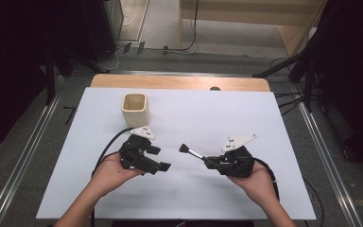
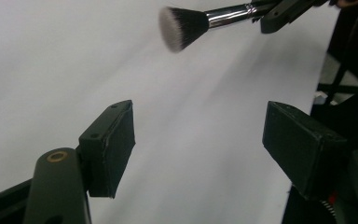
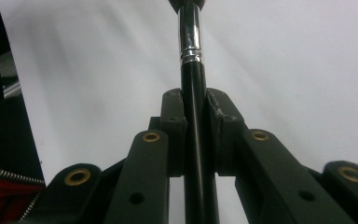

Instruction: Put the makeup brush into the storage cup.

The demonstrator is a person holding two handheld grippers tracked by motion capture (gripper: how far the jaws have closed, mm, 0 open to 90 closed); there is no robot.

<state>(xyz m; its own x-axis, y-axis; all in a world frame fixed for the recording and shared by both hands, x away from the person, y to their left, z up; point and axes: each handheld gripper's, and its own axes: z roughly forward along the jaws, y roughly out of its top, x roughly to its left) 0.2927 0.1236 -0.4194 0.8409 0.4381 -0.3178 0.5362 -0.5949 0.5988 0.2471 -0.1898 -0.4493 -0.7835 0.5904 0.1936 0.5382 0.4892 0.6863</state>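
Paper, a big white sheet [image 1: 179, 189], is covering the wooden table [image 1: 179, 82] and carrying everything I am working with. Toward the far left of it a cream, square-sided ceramic cup [image 1: 135, 109] is standing upright with its mouth open to the ceiling, apparently empty.

I am holding my left gripper [image 1: 157, 165] just in front of that cup, jaws standing wide apart with nothing between them but bare sheet. I am holding my right gripper [image 1: 210, 161] near the middle of the sheet, clamped tight on the black handle of a makeup brush with a silver ferrule and a dark, pale-tipped bristle head [image 1: 191, 152].

The brush is lying nearly level above the paper, clear of it as far as I can tell. Its long axis is running out of my right jaws toward my left hand, bristles leading, so the head is hovering between the two grippers. The cup is sitting beyond and to the left of the bristle end, well apart from it, and my left hand is the nearer one to it. To drop the brush in, I judge I am going to need to carry it left and away from me, then tip it upright over the opening.
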